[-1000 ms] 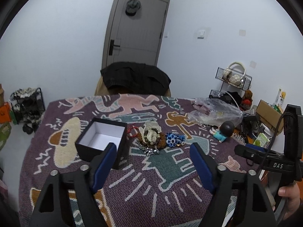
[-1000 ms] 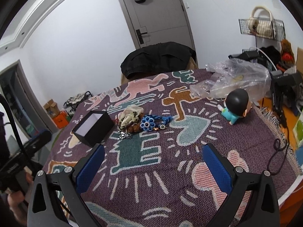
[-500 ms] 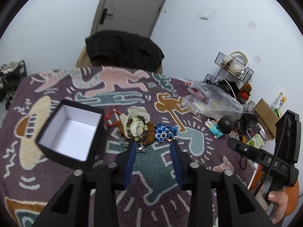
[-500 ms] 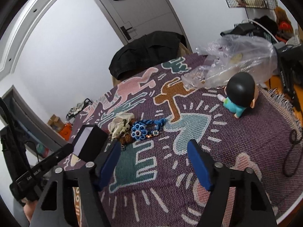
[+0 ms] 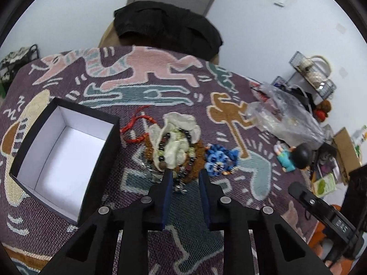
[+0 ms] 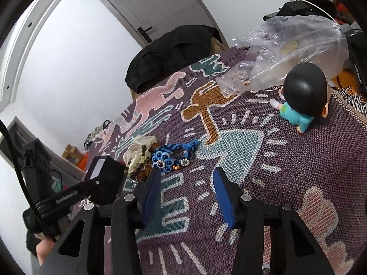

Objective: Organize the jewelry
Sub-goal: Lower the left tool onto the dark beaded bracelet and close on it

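Observation:
An open black box [image 5: 62,151] with a white inside stands left on the patterned cloth; it shows at left in the right wrist view [image 6: 105,176]. Beside it lies a jewelry pile: a white cloth with a dark bead bracelet [image 5: 176,142], a red cord [image 5: 137,128], a brown beaded piece [image 5: 197,160] and a blue flower bracelet [image 5: 220,160], also seen in the right wrist view [image 6: 169,155]. My left gripper [image 5: 184,176] is open a narrow gap, its tips at the pile's near edge. My right gripper [image 6: 185,176] is open and empty, just short of the blue bracelet.
A toy figure with a black head [image 6: 300,98] sits right on the cloth [image 6: 286,171]. A crumpled clear plastic bag [image 6: 289,48] lies behind it. A chair with a black garment [image 5: 167,27] stands at the far edge. Clutter fills the floor at right.
Both grippers have moved forward and down toward the jewelry pile. The left fingers have narrowed from wide open to a small gap. The right fingers have narrowed too.

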Demonstrator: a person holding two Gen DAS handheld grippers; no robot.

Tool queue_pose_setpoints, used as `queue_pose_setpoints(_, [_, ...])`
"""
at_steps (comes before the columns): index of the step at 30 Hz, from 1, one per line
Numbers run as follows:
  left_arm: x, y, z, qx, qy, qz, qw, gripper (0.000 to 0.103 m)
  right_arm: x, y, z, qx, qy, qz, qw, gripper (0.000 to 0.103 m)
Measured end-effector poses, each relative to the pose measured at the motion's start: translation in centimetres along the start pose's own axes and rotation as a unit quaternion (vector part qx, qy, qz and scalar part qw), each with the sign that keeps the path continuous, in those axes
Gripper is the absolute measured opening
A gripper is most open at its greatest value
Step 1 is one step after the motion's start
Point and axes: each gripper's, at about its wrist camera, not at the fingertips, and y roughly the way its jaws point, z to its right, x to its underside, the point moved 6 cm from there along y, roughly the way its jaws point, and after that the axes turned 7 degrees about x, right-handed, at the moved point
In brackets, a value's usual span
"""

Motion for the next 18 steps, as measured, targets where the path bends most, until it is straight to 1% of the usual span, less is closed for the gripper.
queue_pose_setpoints(6, [-0.3, 1.4, -1.0, -0.006, -0.024, -0.005, 0.9997, 0.024, -0.3, 0.9, -0.1, -0.007, 0.004, -0.007, 1.0, 0.049])
queue_pose_setpoints(11, [-0.1, 3.0, -1.7, -0.012, -0.045, -0.017, 0.9988, 0.024, -0.4, 1.4, -0.6, -0.008, 0.003, -0.011, 1.0, 0.049])
queue_pose_setpoints(18, [-0.1, 3.1, -2.0, 0.001, -0.053, -0.005, 0.9986, 0.024, -0.3, 1.8, -0.4, -0.002, 0.01, -0.014, 1.0, 0.049])
